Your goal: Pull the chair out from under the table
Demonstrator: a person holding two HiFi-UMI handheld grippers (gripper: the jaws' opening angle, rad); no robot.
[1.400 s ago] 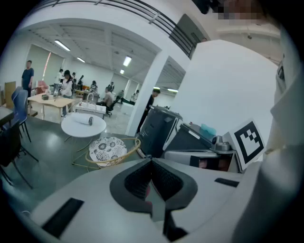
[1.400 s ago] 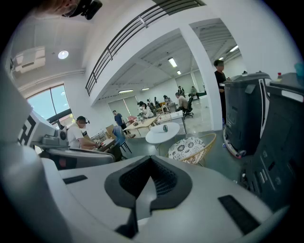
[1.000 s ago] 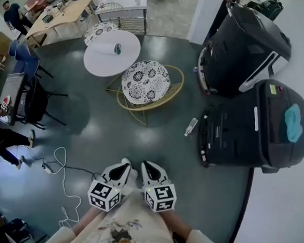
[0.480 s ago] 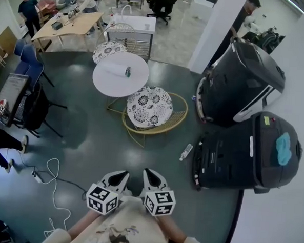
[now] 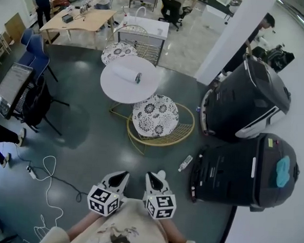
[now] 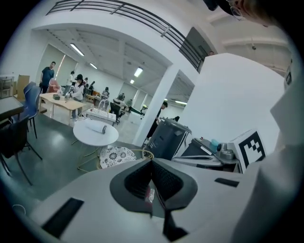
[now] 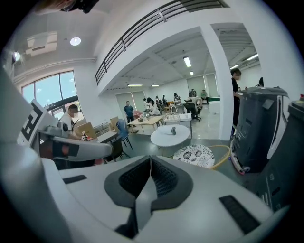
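Since a second ago the person has walked forward, and the patterned-cushion chair point(image 5: 155, 115) now sits lower and closer in the head view. The left gripper point(image 5: 120, 177) and right gripper point(image 5: 153, 178) are side by side, each with its jaws pressed together on nothing, pointing toward 12 o'clock.

The task has barely started, by my judgement. The chair has not been touched and is well apart from both grippers. Its seat is up against the rim of the round white worktop point(image 5: 113, 85) at that top's 5 o'clock. Reaching it, gripping the yellow wire frame point(image 5: 184, 136) and pulling it back are all left to do.

The dark floor point(image 5: 89, 140) between the grippers and the chair is open, so there is room to draw it back toward 6 o'clock. A bottle point(image 5: 185, 163) lies at 1 o'clock. Two large dark machines point(image 5: 242, 165) crowd 2 o'clock, near the frame's right edge. A white cable point(image 5: 46, 176) trails at 9 o'clock.
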